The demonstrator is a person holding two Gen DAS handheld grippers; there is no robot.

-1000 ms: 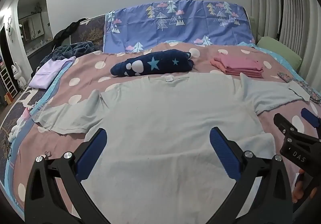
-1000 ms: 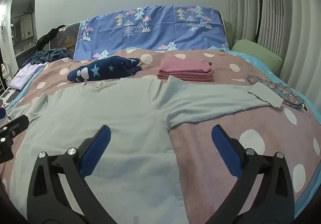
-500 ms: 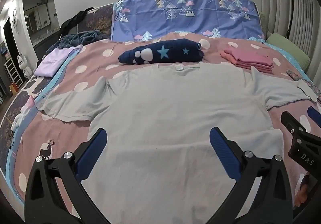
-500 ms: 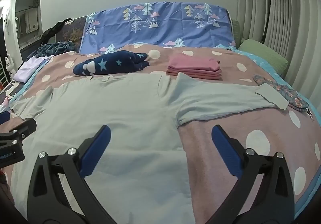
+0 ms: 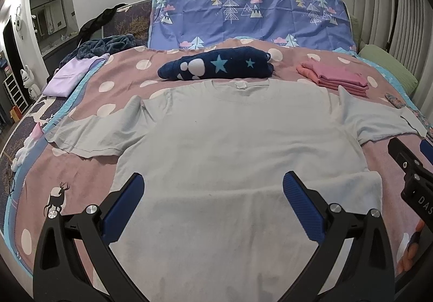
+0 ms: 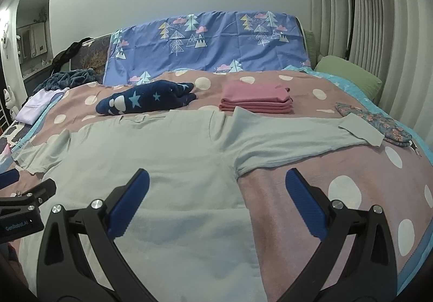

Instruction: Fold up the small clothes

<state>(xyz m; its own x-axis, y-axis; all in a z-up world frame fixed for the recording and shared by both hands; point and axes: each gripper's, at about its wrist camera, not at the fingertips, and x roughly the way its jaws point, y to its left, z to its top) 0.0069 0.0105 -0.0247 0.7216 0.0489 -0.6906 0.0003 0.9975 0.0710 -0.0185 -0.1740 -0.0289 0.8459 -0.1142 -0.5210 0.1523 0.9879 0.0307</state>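
Note:
A pale grey T-shirt [image 5: 238, 145] lies spread flat on the pink dotted bed cover [image 5: 89, 166], collar toward the headboard, both sleeves out. It also shows in the right wrist view [image 6: 151, 156]. My left gripper [image 5: 212, 193] is open and empty, held above the shirt's lower body. My right gripper [image 6: 216, 191] is open and empty, above the shirt's right side edge near the right sleeve [image 6: 297, 137]. The right gripper shows at the right edge of the left wrist view [image 5: 414, 174].
A folded navy star-print garment [image 5: 216, 66] and a folded pink stack [image 5: 335, 77] lie beyond the collar. A lilac garment [image 5: 70, 74] and dark blanket sit far left. A floral cloth [image 6: 379, 123] and green pillow [image 6: 349, 74] lie at right.
Both grippers have drawn back and risen a little, so more of the shirt and bed shows. The shirt has not moved. Both grippers stay open.

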